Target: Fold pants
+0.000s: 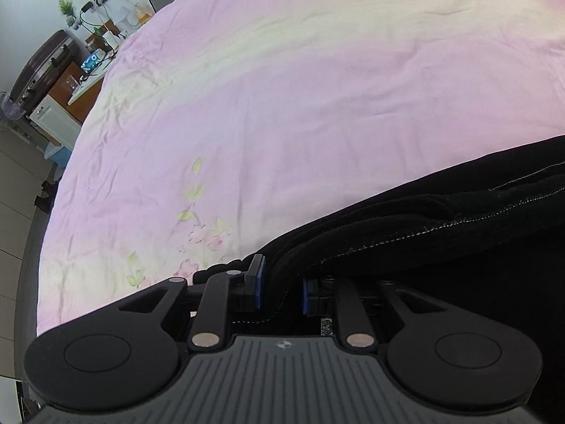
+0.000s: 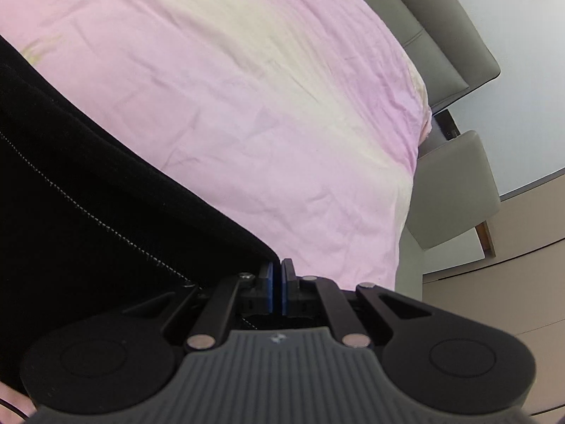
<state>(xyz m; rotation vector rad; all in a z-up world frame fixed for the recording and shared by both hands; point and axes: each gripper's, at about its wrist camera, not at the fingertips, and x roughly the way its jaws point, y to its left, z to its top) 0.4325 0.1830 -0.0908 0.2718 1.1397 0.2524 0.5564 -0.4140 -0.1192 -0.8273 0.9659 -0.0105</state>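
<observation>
Black pants [image 1: 441,219] with pale stitching along the seams hang over a pink floral bed cover [image 1: 282,106]. My left gripper [image 1: 282,282] is shut on a thick bunch of the pants' layered edge, its blue pads held apart by the cloth. In the right wrist view the pants [image 2: 106,194] fill the left side and run to a corner at my right gripper [image 2: 281,282]. Its blue pads are pressed together on that thin corner. The stretch of cloth between the two grippers spans above the bed cover [image 2: 247,106].
Past the bed's left edge stand a dark suitcase [image 1: 42,67], a wooden desk with cables and small items [image 1: 95,60] and tiled floor [image 1: 17,183]. A grey padded headboard [image 2: 441,35] and a grey upholstered seat [image 2: 455,190] border the bed's right side.
</observation>
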